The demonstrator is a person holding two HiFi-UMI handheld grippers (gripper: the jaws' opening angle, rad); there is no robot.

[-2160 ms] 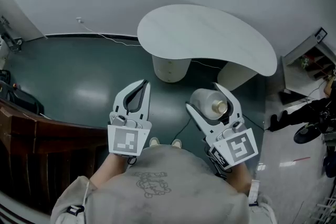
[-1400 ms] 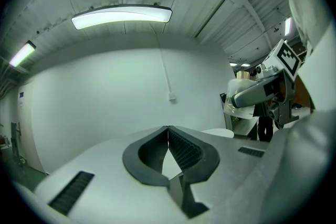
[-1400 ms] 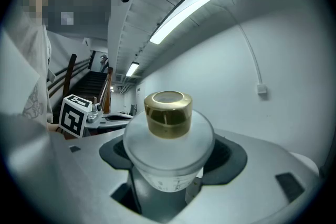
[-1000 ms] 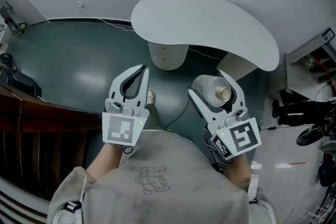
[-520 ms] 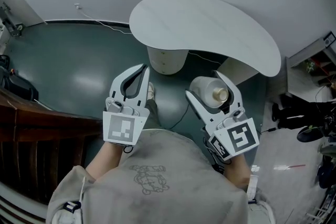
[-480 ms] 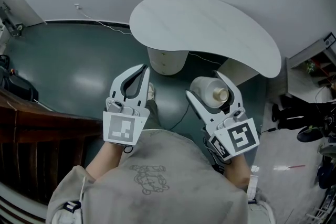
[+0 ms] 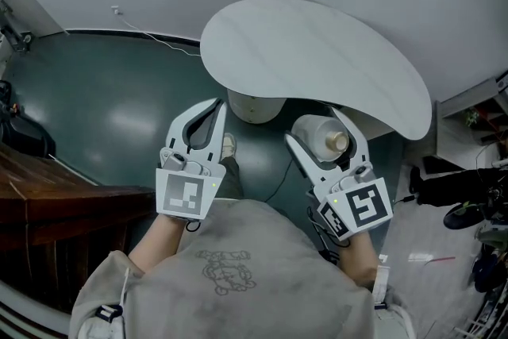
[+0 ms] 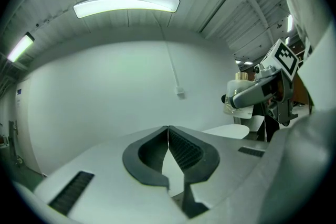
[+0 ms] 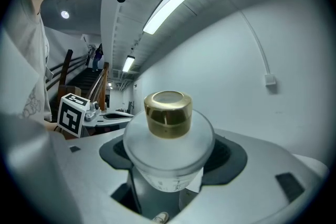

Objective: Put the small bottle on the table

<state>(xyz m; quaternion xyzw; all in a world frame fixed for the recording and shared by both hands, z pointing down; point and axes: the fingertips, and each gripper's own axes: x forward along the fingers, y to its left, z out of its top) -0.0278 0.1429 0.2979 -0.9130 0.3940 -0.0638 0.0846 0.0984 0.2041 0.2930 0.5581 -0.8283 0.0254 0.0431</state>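
Now | right gripper (image 7: 312, 126), lower centre-right, pinches small bottle (image 7: 320, 140) by its body, gold cap (image 9: 168, 113) up, likely so it lands upright | bottle short of table (image 7: 317, 52), upper centre | left gripper (image 7: 216, 109) pressed together, empty, held aside.

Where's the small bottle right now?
Head view, right of centre: the small bottle is clamped in the right gripper, in the air just short of the near edge of the white table, not on it.

Your bottle (image 9: 169, 157) looks frosted and matt, its cap (image 9: 168, 113) shiny gold metal; the table (image 7: 317, 55) is smooth and matt, the floor (image 7: 119, 111) glossy.
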